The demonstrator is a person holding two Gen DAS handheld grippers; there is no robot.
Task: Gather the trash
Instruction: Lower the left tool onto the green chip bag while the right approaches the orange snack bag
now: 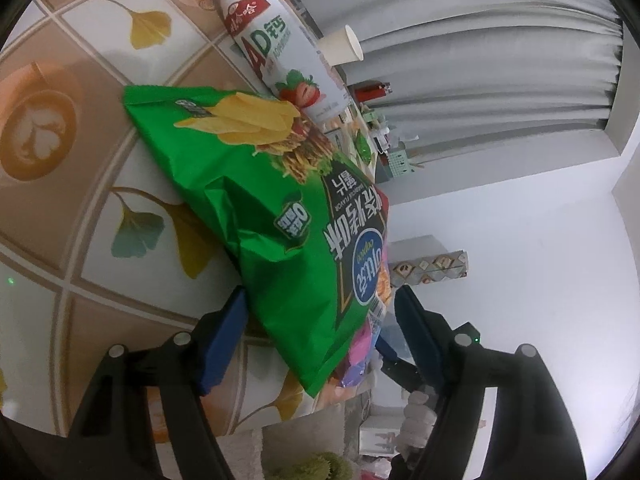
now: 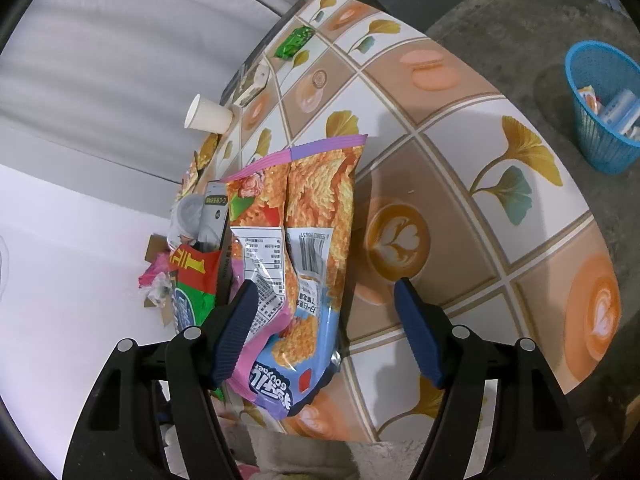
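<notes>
Grey curtains and a pale wall back a worktop (image 2: 460,92) covered in a cloth of ginkgo leaves and latte cups. Left wrist view now: the left tongs (image 1: 320,312) stand apart, blue pads either side of a green chip bag (image 1: 280,216) lying mid-frame on the worktop, neither pad clearly pressing it. Just above the bag, a white drink bottle (image 1: 276,52) with a red cap lies on its side, and a paper cup (image 1: 344,46) sits at upper centre. Over to the right wrist view: the right tongs (image 2: 326,308) also gape wide around an orange and pink snack bag (image 2: 300,240) at centre, the left pad touching its edge, the right pad well clear. Far right, upper corner, a blue basket (image 2: 600,128) stands on the floor holding some wrappers.
</notes>
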